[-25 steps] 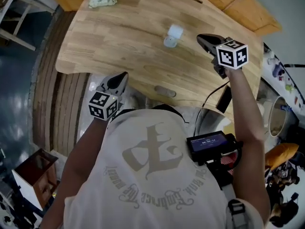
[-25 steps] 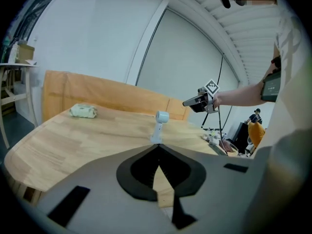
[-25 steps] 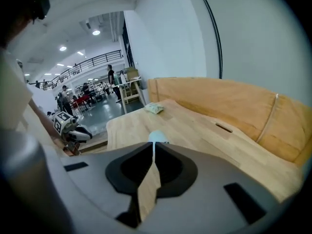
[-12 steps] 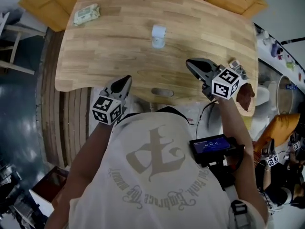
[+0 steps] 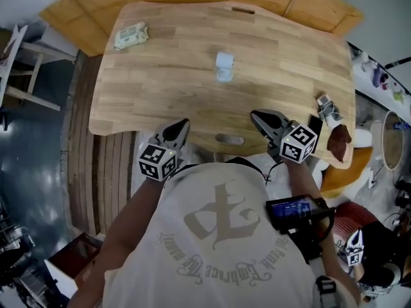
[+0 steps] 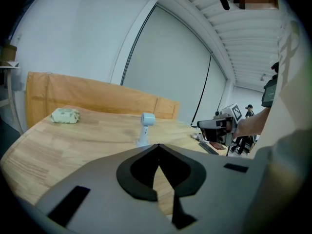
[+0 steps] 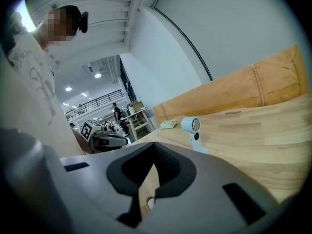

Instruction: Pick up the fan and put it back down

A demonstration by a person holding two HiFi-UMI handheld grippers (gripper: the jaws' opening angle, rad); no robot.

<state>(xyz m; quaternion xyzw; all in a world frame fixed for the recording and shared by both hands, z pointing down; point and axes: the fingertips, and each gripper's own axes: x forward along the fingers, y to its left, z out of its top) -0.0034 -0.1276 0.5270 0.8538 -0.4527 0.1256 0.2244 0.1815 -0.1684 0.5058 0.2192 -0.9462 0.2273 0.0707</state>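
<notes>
The wooden table (image 5: 167, 76) fills the upper part of the head view, with the person standing at its near edge. Both forearms reach forward from the body, elbows bent. They hold the two grippers side by side and apart over that near edge, one on each side of a small oval slot (image 5: 229, 139) in the tabletop.

The left gripper (image 5: 183, 122) points away from the person and a little inward, tipped slightly down. In its own view the jaws meet at the tip with nothing between them (image 6: 158, 145). The right gripper (image 5: 254, 114) also angles inward and slightly down. Its jaws are pressed together and empty as well (image 7: 155, 145).

The fan (image 5: 224, 66) stands on the table toward the middle, well apart from both grippers and ahead of the gap between them. It is upright, its long axis vertical, with a round pale-blue head on a white stem and foot. The grilled face of the head shows in the right gripper view (image 7: 194, 129).

A pale green packet (image 5: 131, 35) lies near the far left corner.
</notes>
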